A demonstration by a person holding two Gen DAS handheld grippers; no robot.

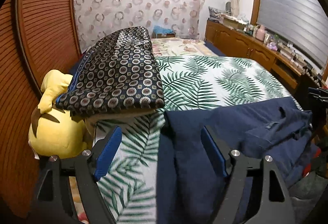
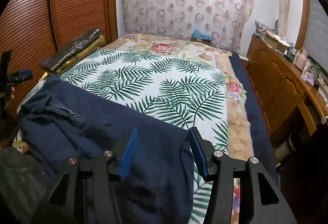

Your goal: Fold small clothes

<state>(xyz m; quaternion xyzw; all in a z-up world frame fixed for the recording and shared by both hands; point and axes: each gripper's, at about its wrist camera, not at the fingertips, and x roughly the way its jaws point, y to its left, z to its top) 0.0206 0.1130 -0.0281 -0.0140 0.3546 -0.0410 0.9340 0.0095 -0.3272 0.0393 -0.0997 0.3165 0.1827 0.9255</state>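
Note:
A navy blue garment (image 1: 225, 134) lies rumpled on the near end of a leaf-print sheet (image 1: 215, 80); it also shows in the right wrist view (image 2: 102, 121). My left gripper (image 1: 162, 131) is open above the garment's left edge, its right finger over the cloth and its left finger over the sheet. My right gripper (image 2: 163, 131) is open above the garment's right part, with the cloth's right edge under its right finger (image 2: 196, 150). Neither gripper holds anything.
A folded stack with a black circle-pattern cloth (image 1: 119, 74) on top sits at the bed's left, also in the right wrist view (image 2: 71, 50). A yellow plush toy (image 1: 55, 131) lies beside it. A wooden louvred wardrobe (image 1: 41, 29) stands left and a wooden cabinet (image 2: 283, 88) right.

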